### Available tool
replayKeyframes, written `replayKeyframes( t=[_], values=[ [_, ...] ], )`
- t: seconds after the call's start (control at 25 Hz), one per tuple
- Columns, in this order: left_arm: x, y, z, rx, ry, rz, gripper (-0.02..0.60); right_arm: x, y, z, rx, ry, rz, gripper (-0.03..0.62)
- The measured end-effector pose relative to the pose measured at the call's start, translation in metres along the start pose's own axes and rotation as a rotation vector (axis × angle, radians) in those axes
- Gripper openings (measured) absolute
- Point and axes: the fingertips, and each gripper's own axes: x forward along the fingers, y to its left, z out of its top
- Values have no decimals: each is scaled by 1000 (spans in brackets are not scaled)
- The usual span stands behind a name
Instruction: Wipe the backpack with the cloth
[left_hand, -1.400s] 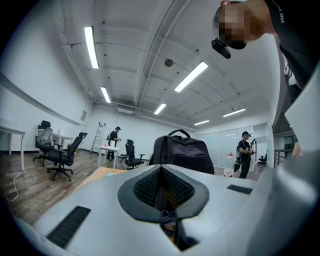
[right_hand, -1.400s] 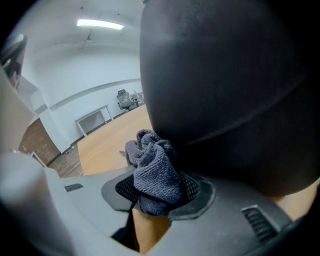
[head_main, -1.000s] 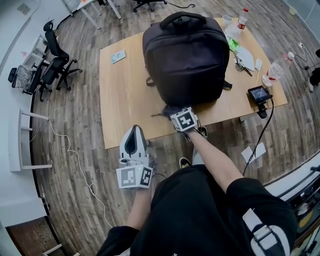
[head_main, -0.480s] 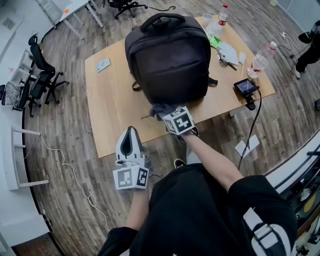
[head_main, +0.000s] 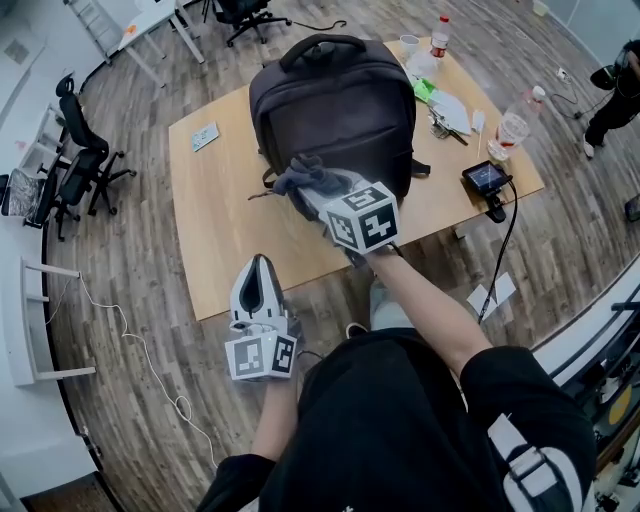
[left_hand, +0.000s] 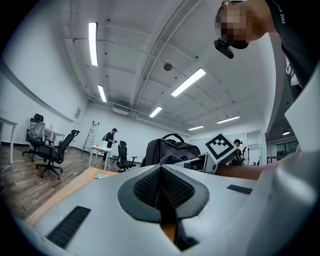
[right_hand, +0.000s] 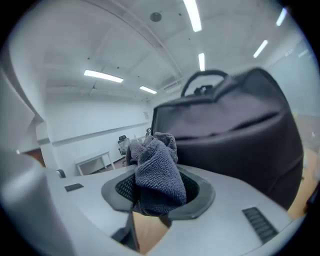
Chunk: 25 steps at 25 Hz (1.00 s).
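Right gripper (right_hand: 156, 200) clamps a limp grey terry cloth (right_hand: 157, 170) bunched between its fingers (right_hand: 124, 186) — probably secure. Left gripper's (left_hand: 162, 186) fingers meet, empty.

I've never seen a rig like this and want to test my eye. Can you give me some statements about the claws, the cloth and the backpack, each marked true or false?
1. The right claw is shut on a grey cloth. True.
2. The left claw holds a second cloth. False: its jaws are closed with nothing between them.
3. The backpack sits on the floor. False: it is on the wooden table.
4. A bottle with a red cap stands on the table beyond the backpack. True.
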Motion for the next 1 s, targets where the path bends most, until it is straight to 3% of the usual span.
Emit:
replayKeyframes(
  t=[0.08,0.2,0.36,0.52,1.0],
  values=[
    [-1,0,2,1,-3,1,15,-3,-2,28,-150,-36,-41,155],
    [-2,-2,4,3,-6,-3,15,-5,1,36,-333,-21,-94,155],
    [-4,-3,7,8,-9,-7,15,-14,-4,32,-427,4,-160,155],
    [-2,-2,4,5,-6,-9,15,-11,-8,18,-462,52,-169,155],
    [1,-1,-1,0,12,-23,15,-6,-6,-82,-392,216,-127,155]
  ],
)
